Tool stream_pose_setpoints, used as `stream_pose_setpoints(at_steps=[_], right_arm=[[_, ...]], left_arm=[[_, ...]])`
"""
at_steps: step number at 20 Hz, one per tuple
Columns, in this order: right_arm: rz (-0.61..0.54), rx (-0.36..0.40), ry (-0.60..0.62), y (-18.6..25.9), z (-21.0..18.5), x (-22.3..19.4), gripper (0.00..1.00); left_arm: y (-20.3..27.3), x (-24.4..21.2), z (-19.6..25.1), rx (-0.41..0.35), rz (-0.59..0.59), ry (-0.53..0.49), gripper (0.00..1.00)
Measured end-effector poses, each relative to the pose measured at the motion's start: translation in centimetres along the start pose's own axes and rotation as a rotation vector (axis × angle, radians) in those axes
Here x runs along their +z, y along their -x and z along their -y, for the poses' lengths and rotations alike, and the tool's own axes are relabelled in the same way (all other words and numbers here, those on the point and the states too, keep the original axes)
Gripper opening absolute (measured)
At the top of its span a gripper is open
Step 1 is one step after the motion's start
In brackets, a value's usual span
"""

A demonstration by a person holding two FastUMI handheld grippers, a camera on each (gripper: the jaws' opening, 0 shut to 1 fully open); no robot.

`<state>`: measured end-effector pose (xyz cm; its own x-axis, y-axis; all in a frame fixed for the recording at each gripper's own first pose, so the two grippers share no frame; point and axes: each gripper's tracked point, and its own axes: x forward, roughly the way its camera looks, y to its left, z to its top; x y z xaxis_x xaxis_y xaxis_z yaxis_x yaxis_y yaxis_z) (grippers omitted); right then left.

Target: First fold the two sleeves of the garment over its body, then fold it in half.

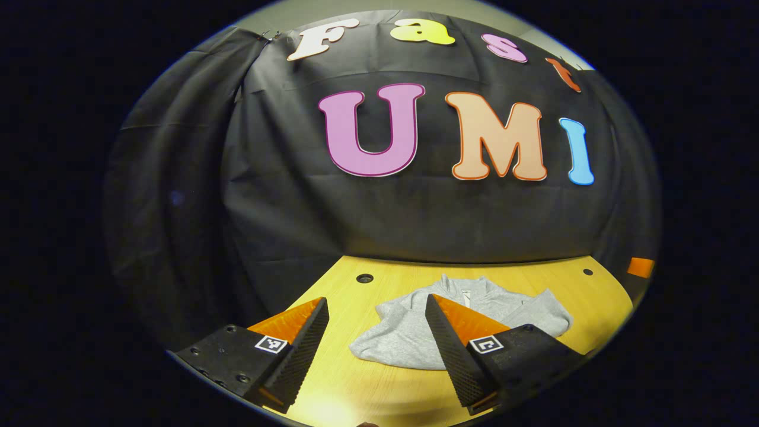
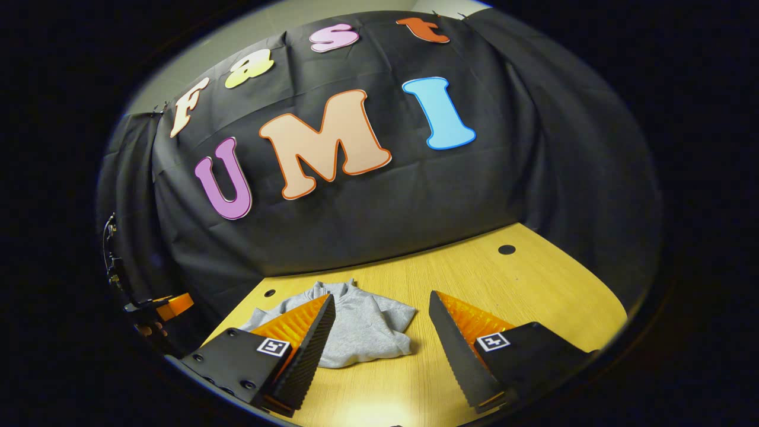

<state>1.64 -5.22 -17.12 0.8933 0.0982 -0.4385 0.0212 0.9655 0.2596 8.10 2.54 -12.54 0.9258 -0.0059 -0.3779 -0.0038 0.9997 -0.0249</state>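
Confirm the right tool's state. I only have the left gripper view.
Observer: Right tool is open, fingers spread wide, nothing pinched.
Operator: Where's the garment relative to it?
Observer: The grey garment lies ahead of it, toward its left; the tool's left-side finger covers part of the cloth.
Operator: My own finger hides the garment's near corner. Is it flat?
Observer: In the right gripper view that near corner rests on the table, with bare wood between it and the tool's other finger.
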Motion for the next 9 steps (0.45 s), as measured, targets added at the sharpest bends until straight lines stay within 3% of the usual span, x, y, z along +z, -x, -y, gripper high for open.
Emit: stream_pose_setpoints(at_steps=[6, 9], right_arm=[[0.082, -0.033, 0.108, 3.5, -2.3, 0.3, 0.94], [0.095, -0.035, 0.135, 4.0, -3.6, 0.5, 0.98]], left_arm=[[1.5, 0.4, -1.1, -0.033, 0.031, -0.006, 0.94], [2.1, 0.3, -1.5, -0.050, 0.032, -0.011, 0.94]])
